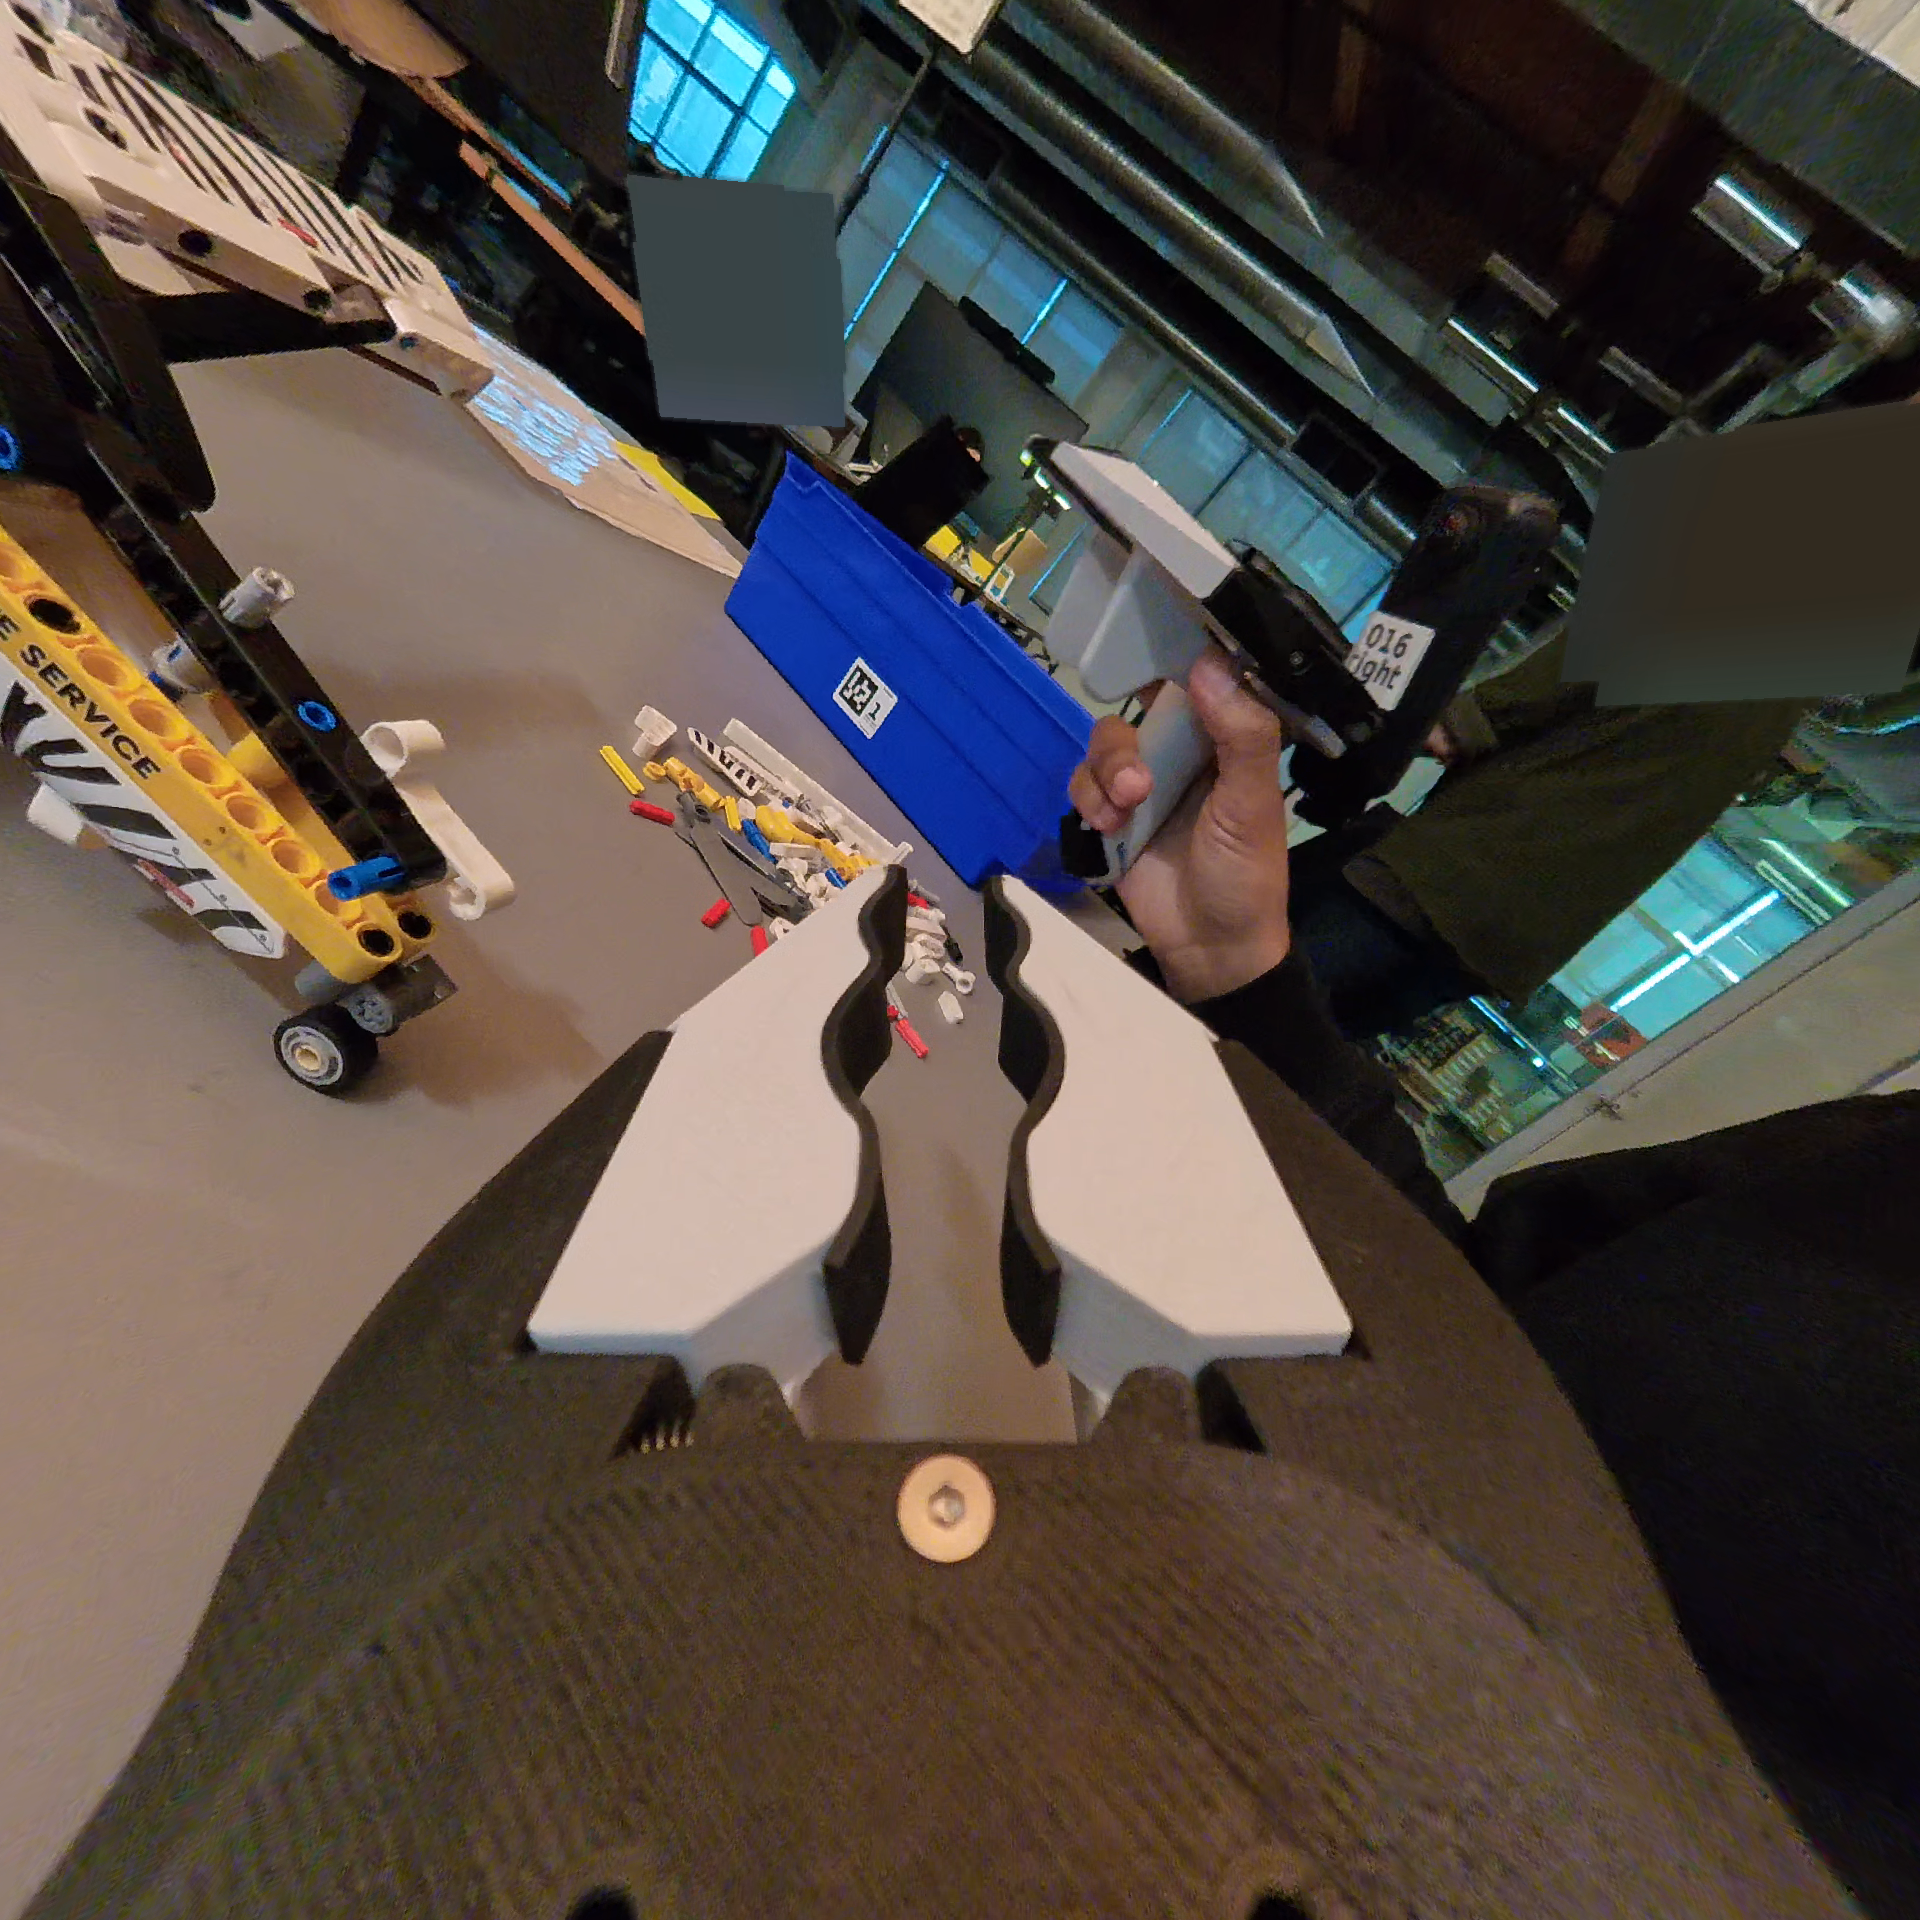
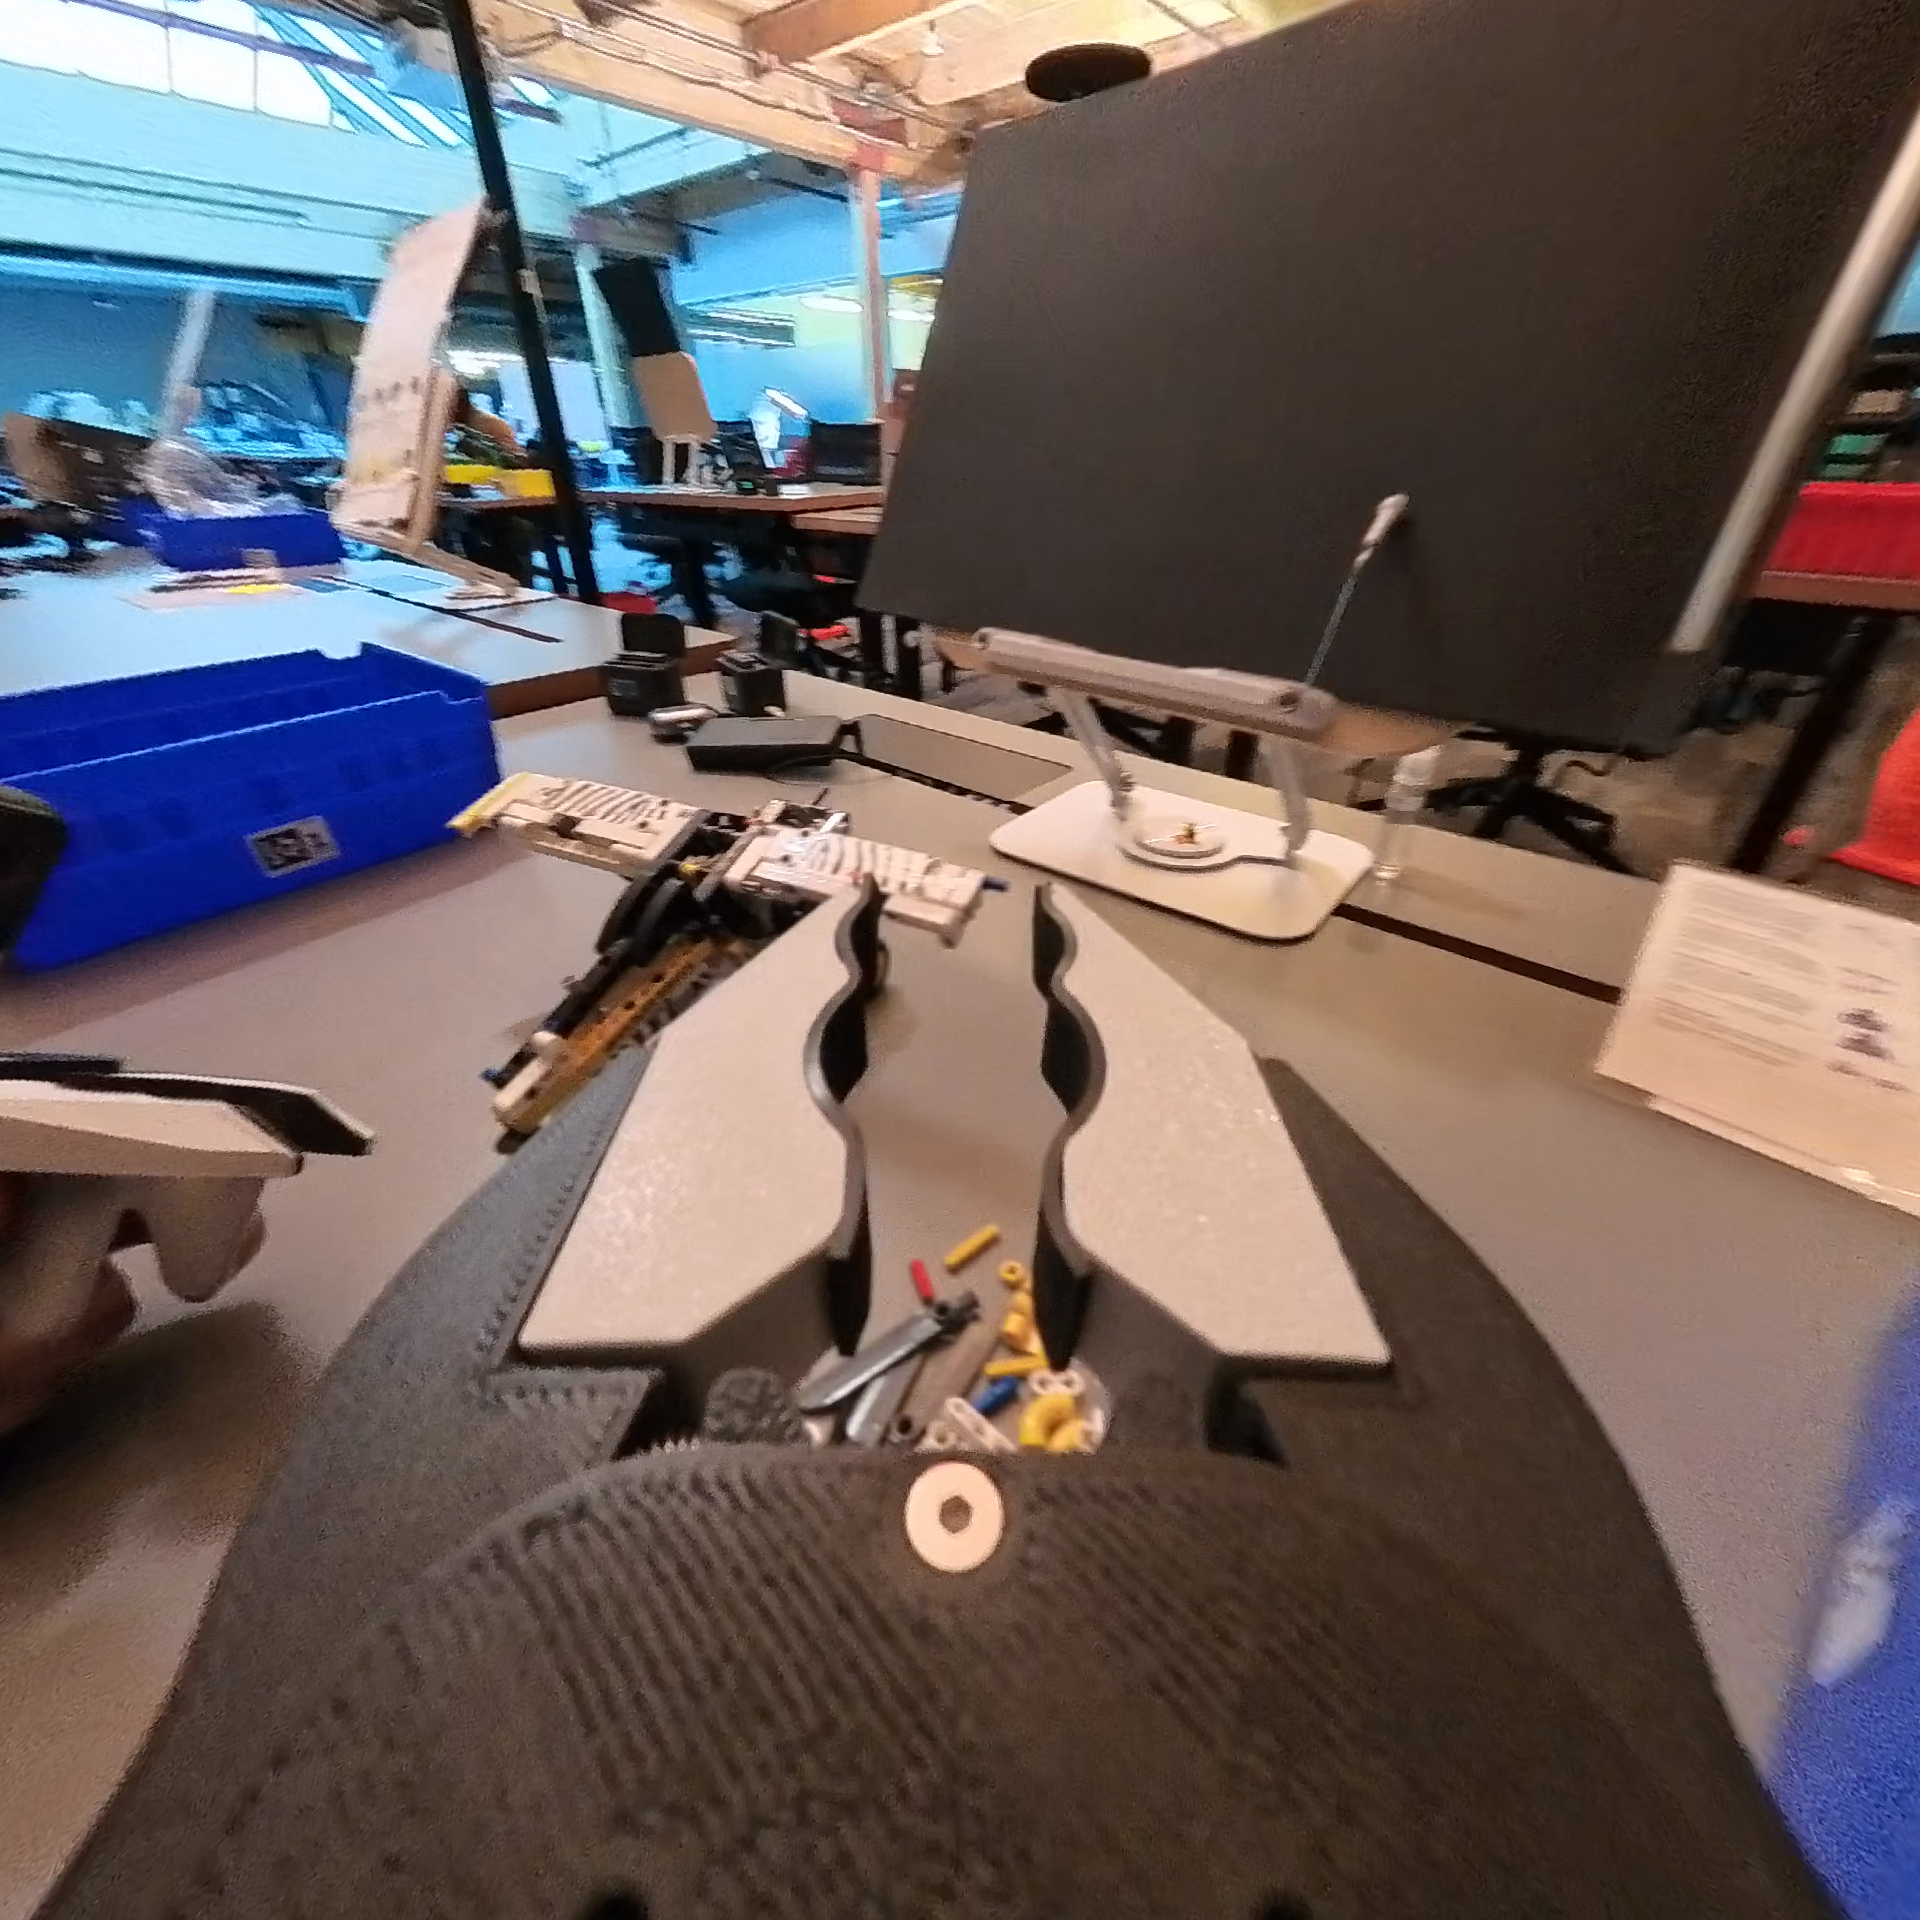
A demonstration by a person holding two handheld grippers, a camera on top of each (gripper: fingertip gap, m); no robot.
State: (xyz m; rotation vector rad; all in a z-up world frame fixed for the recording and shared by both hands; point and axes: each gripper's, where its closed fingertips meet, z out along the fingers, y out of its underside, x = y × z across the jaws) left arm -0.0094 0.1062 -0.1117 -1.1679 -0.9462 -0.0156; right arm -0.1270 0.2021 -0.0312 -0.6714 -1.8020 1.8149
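Left wrist view, left to right. I see a half-built yellow, black and white toy-brick vehicle standing at the left edge of the grey table top, one small black wheel on the surface. To the right of it, a loose scatter of small red, yellow, white and grey plastic building pieces lies on the table. My left gripper hangs over the near end of that scatter, fingers a little apart with nothing between them; table and a few white bits show through the gap. Just behind the pieces sits a long blue plastic bin carrying a square printed marker. Right of the bin, a hand grips the handle of the other grey and black gripper, raised off the table.

Right wrist view, left to right. The blue bin is far left; the brick vehicle lies ahead-left, partly hidden by my left finger. My right gripper is parted wider, bare, over empty table. Loose pieces show low down between the finger roots. Beyond, a white monitor stand base and black monitor back; a printed paper sheet sits far right.
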